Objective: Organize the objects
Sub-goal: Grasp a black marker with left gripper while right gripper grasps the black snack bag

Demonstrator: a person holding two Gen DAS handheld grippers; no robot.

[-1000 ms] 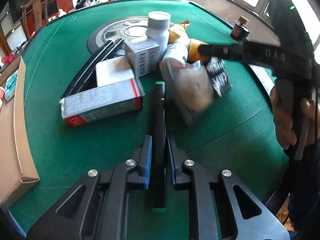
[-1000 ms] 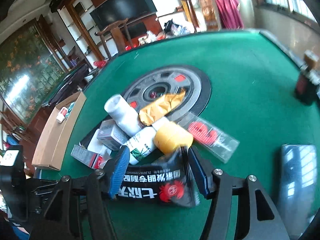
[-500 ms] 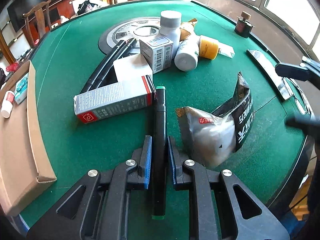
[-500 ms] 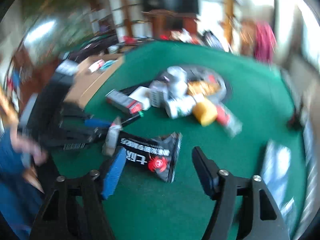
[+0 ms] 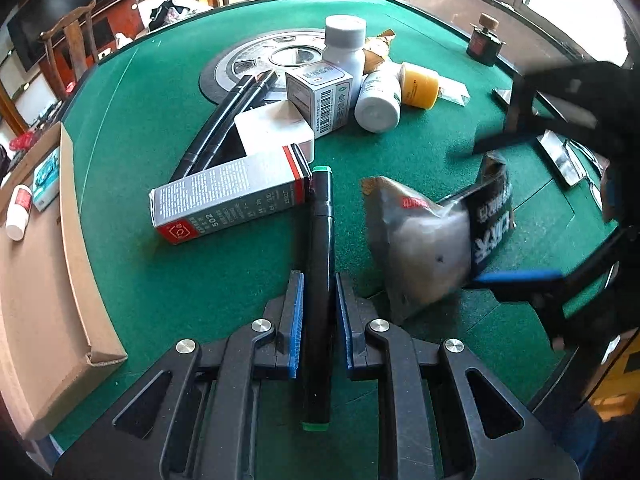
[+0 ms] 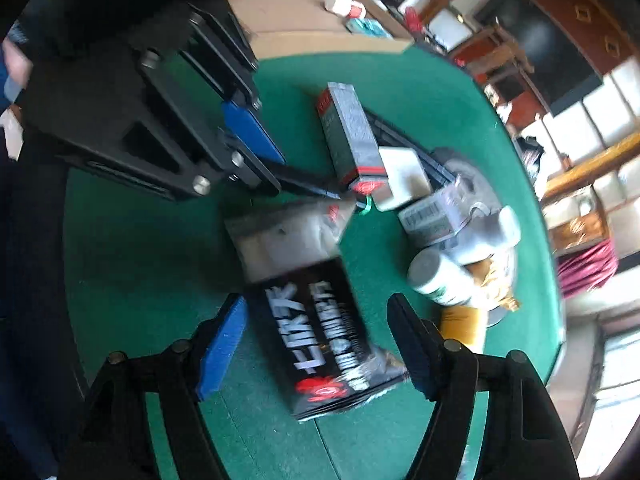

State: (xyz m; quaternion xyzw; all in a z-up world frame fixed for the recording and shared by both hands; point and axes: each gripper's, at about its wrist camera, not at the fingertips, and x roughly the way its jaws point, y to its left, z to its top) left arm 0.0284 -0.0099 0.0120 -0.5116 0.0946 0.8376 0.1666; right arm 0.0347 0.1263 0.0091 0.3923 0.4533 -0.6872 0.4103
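Observation:
My left gripper (image 5: 319, 316) is shut on a black marker with green ends (image 5: 320, 240), low over the green table (image 5: 160, 272); the marker's far tip touches a grey and red carton (image 5: 232, 200). A black and clear snack bag (image 5: 436, 240) lies just right of the marker. My right gripper (image 6: 316, 344) is open, its jaws standing to either side of that bag (image 6: 308, 320), above its black end. It also shows at the right of the left wrist view (image 5: 520, 208). The left gripper shows in the right wrist view (image 6: 256, 148).
Behind lie a white block (image 5: 276, 128), a barcode box (image 5: 320, 100), two white bottles (image 5: 344, 48), a yellow jar (image 5: 418, 86), black tubes (image 5: 224, 120) and a round centre plate (image 5: 256, 60). A cardboard box (image 5: 36, 280) stands left. A dark bottle (image 5: 484, 40) stands far right.
My right gripper dragged the snack bag out of the pile toward me, let it drop, and has swung round over its black end. The left gripper kept its hold on the marker.

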